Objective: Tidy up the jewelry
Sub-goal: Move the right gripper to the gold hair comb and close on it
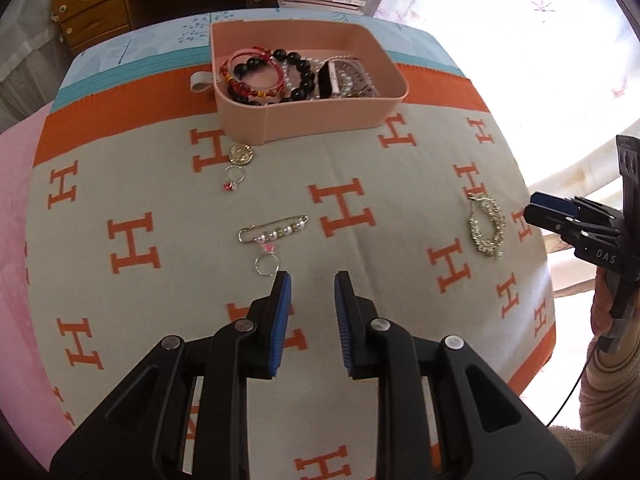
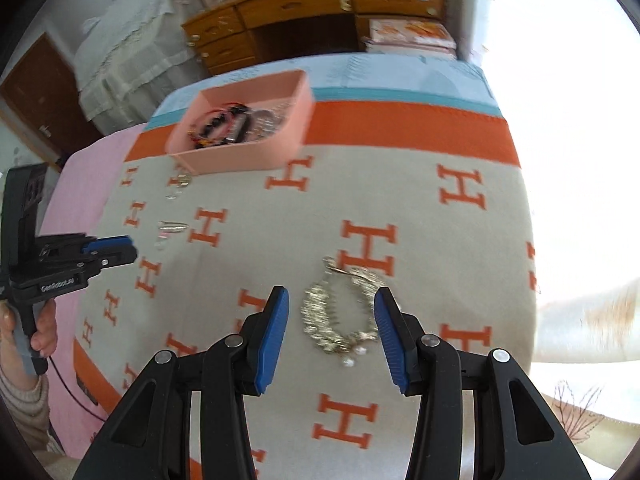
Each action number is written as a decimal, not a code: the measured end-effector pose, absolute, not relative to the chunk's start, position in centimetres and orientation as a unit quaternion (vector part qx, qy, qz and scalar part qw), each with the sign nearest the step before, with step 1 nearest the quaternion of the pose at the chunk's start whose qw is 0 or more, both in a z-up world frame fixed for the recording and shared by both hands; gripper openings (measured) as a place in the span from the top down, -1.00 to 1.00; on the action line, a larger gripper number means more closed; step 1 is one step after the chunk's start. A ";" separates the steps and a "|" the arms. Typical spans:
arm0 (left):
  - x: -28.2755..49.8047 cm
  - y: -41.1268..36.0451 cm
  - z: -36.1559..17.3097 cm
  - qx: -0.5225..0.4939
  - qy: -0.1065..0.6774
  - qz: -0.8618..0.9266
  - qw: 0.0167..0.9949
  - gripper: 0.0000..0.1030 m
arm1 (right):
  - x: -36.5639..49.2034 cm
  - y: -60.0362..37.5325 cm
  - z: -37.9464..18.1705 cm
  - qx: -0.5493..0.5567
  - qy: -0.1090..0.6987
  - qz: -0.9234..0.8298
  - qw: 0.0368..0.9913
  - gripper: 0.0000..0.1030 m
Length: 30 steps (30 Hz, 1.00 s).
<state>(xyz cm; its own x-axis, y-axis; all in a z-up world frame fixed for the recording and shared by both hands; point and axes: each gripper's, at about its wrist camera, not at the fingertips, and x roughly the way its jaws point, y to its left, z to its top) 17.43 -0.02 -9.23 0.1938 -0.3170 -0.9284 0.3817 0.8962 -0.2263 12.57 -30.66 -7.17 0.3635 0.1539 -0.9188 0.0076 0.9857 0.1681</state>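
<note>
We hold the right gripper wide open around the sparkly silver chain bracelet to grab it | left gripper open, empty, waiting | pink box collects jewelry.

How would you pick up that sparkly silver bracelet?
Come from above with the open right tool. The silver bracelet lies flat as a loop, so pinching one chunky side strand, probably the left one nearer the blue fingers, looks easiest.

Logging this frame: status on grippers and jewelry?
Left gripper open, empty. Right gripper open, straddling silver bracelet. Pink box part-filled. Nothing blocking.
</note>
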 end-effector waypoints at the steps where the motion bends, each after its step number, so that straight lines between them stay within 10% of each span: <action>1: 17.6 0.0 -9.5 0.025 0.596 -0.224 0.770 0.62 | 12.7 -31.3 -7.8 0.086 0.571 0.036 0.815 0.12; 16: 17.9 -0.1 -10.7 0.026 0.611 -0.219 0.761 0.62 | 11.4 -35.9 -13.8 0.318 0.630 -0.004 0.709 0.22; 30: 18.8 0.8 -11.5 0.011 0.618 -0.204 0.759 0.62 | 15.4 -33.1 -14.4 0.214 0.633 -0.052 0.742 0.62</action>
<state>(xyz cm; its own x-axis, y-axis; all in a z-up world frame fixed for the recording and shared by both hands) 18.78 0.81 -11.50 0.1520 -0.2967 -0.9428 0.3231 0.9164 -0.2363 15.42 -33.06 -14.36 0.1932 0.1938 -0.9618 0.3479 0.9031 0.2519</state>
